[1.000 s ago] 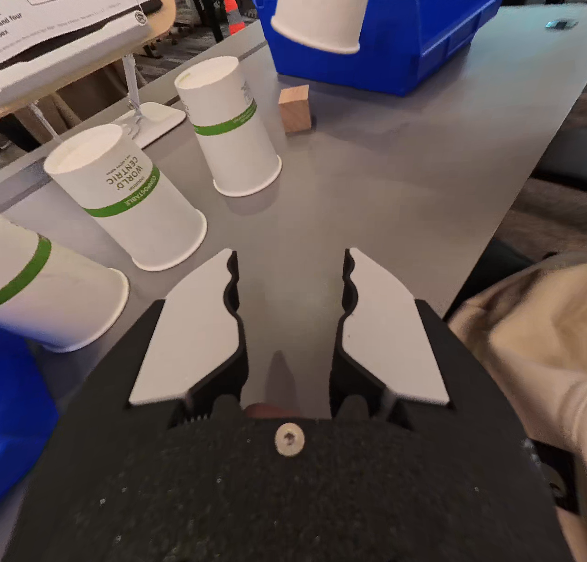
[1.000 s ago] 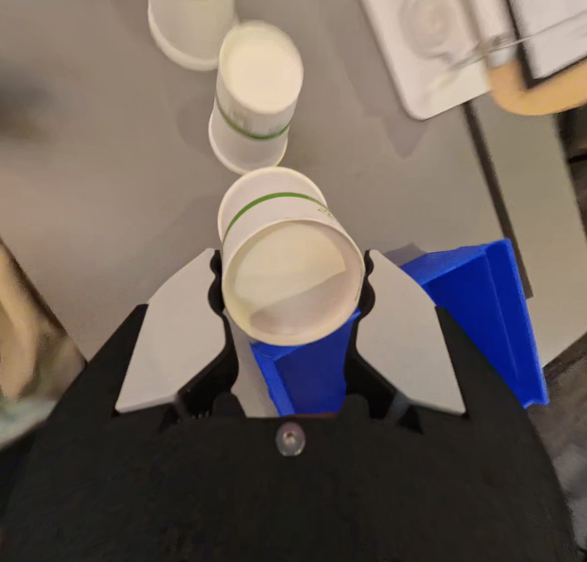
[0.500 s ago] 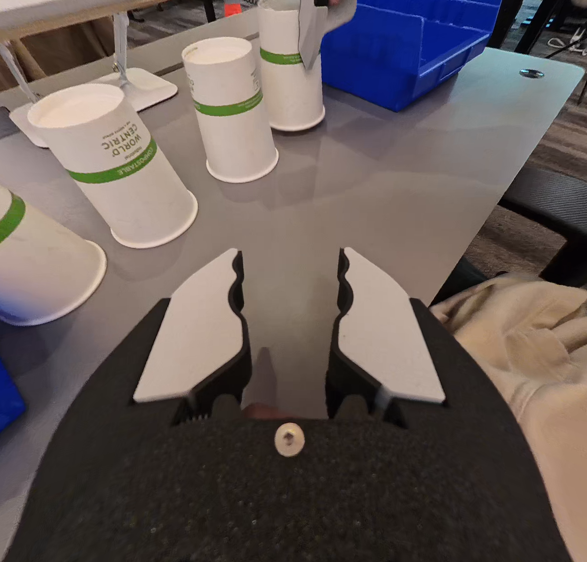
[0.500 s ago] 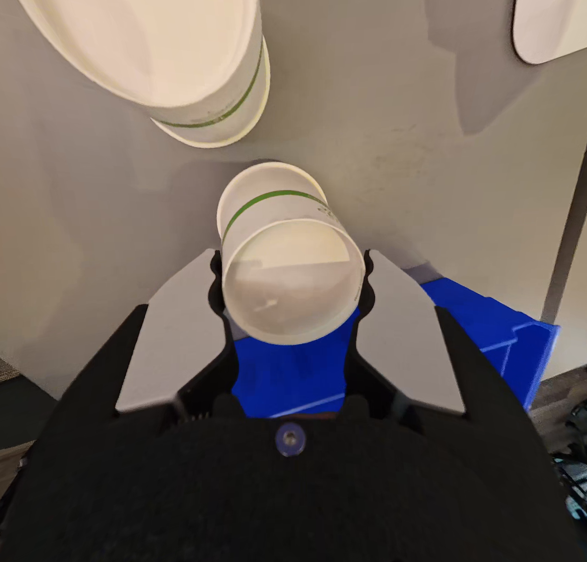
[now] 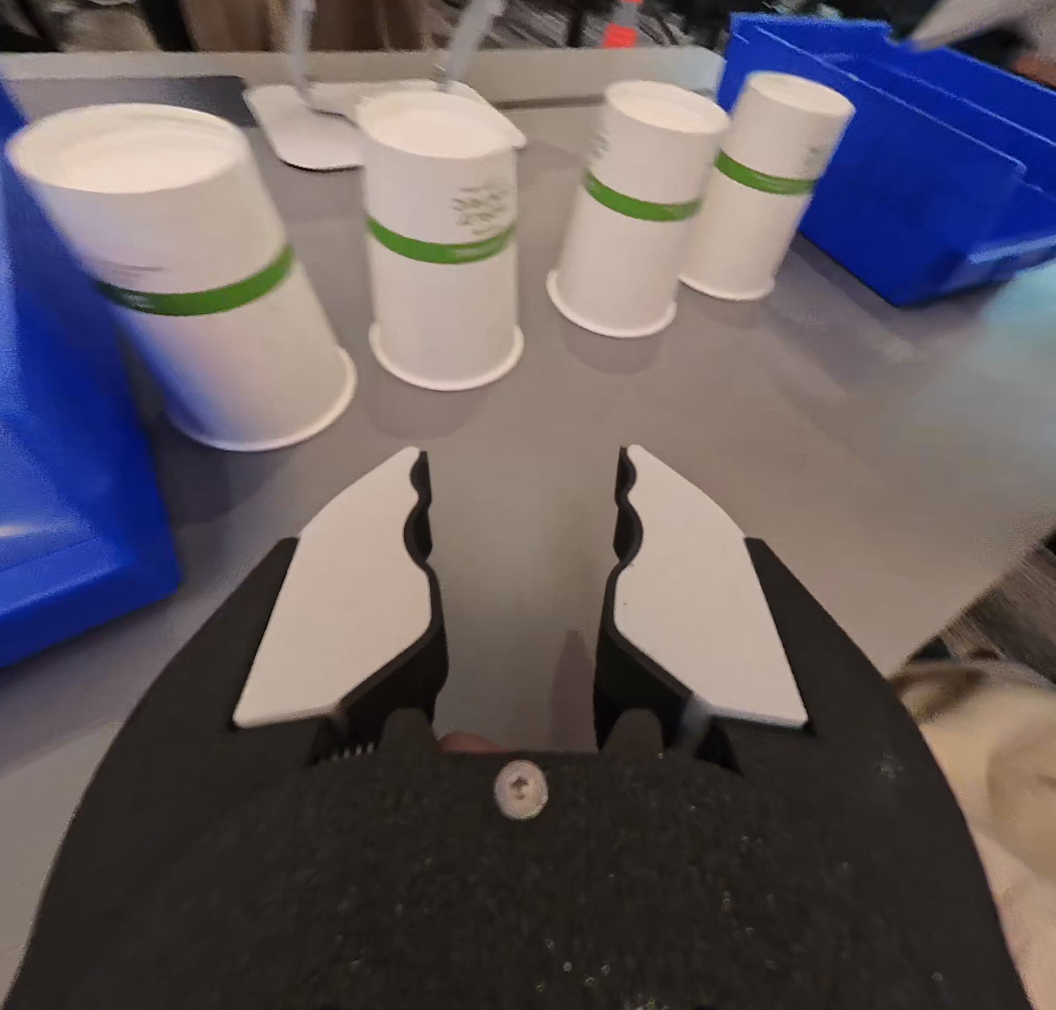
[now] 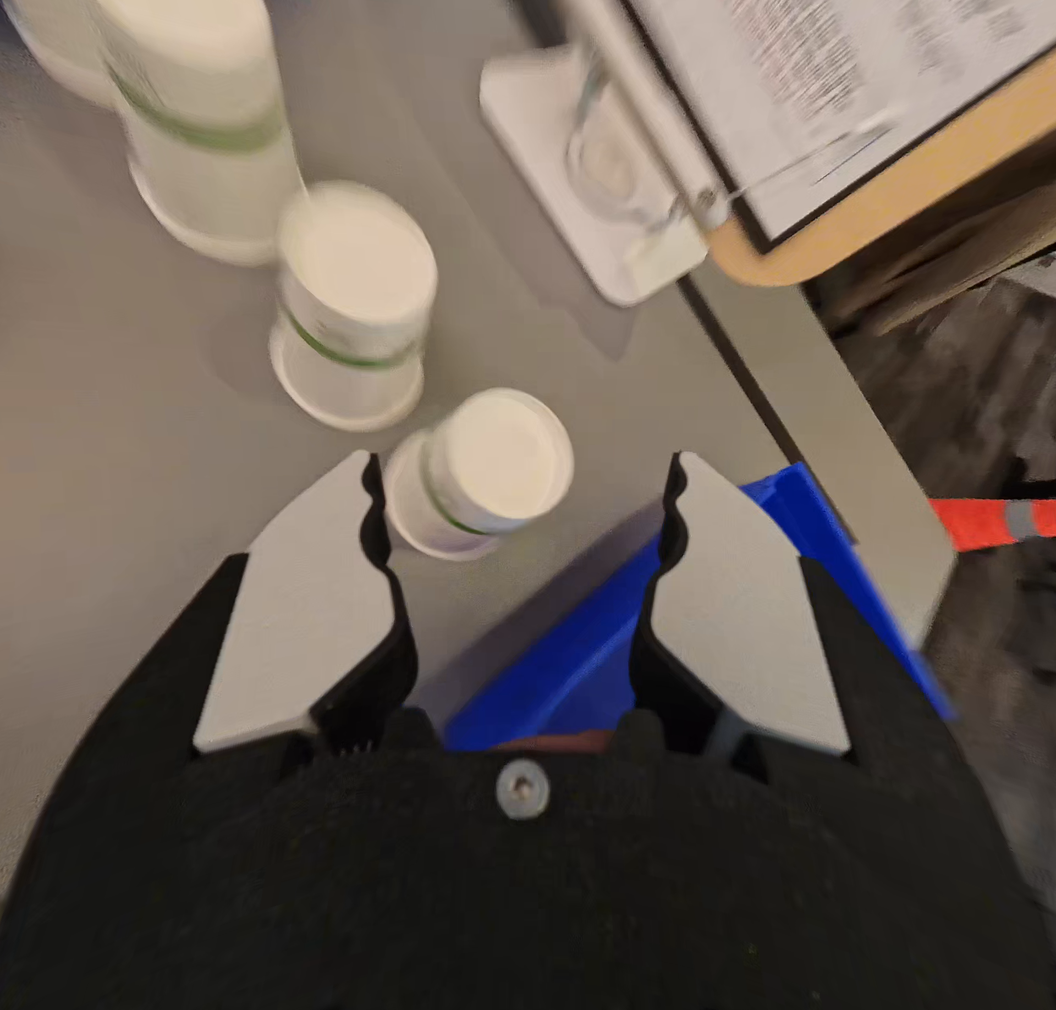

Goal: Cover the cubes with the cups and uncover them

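Several white paper cups with green bands stand upside down in a row on the grey table [image 5: 714, 411]. In the left wrist view they run from the nearest cup [image 5: 188, 274] through the second [image 5: 443, 240] and third [image 5: 634, 211] to the far right cup [image 5: 766, 183]. No cube shows; whatever is under the cups is hidden. My left gripper [image 5: 520, 463] is open and empty, in front of the row. My right gripper [image 6: 523, 468] is open and empty, above and just behind the rightmost cup [image 6: 486, 468], with more cups [image 6: 354, 308] beyond it.
A blue bin [image 5: 914, 171] stands right of the row, also in the right wrist view [image 6: 571, 657]. Another blue bin [image 5: 51, 468] is at the left. A document stand's white base [image 5: 320, 120] sits behind the cups; its board [image 6: 828, 80] overhangs. A pale sleeve [image 5: 1000, 782] is at right.
My right gripper set its cup upside down over the wooden cube by the blue bin, opened and pulled back upward. My left gripper swung left, staying open; the whole row now shows.
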`<state>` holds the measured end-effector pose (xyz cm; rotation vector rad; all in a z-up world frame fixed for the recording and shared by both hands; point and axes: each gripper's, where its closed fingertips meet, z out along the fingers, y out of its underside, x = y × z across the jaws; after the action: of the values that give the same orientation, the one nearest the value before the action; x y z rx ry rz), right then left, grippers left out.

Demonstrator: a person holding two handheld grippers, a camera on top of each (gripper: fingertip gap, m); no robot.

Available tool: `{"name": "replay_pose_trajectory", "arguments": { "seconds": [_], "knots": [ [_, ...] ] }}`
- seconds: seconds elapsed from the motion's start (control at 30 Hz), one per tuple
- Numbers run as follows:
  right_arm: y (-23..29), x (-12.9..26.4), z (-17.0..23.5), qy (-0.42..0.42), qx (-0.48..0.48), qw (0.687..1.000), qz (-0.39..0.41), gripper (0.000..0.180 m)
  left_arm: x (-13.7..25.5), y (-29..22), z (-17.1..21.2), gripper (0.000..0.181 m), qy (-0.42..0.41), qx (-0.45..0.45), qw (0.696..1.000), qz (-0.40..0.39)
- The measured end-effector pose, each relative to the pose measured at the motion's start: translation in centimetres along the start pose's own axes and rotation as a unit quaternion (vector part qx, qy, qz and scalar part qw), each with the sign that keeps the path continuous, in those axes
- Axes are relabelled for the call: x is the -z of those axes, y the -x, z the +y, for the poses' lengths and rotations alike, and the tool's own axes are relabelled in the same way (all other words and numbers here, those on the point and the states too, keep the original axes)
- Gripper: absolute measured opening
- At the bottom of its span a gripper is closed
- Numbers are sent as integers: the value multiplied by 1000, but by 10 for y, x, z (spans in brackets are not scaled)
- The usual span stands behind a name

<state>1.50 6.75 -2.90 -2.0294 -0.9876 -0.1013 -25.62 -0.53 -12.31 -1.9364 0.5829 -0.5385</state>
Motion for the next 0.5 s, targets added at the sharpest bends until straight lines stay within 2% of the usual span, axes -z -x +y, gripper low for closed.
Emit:
{"name": "replay_pose_trajectory", "arguments": {
  "seconds": [0.03,0.1,0.13,0.2,0.3,0.4,0.5],
  "knots": [
    [14,17,-5,-65,-54,996,10,93,3,8,-4,62,-13,6,1000,-19],
    [52,40,1,-171,-152,973,15,83,8,18,-10,63,-35,8,998,-43],
    [70,41,13,-189,-182,965,23,80,10,22,-12,63,-41,6,998,-56],
    [105,32,39,-180,-215,959,31,82,12,26,-11,60,-51,3,996,-78],
    [138,26,54,-202,-252,946,29,82,13,25,-5,60,-60,14,994,-90],
    [152,31,52,-252,-286,924,12,79,19,23,-4,57,-82,17,991,-106],
    [160,40,44,-262,-276,925,-9,82,30,19,-9,57,-95,16,990,-106]
  ]
}}
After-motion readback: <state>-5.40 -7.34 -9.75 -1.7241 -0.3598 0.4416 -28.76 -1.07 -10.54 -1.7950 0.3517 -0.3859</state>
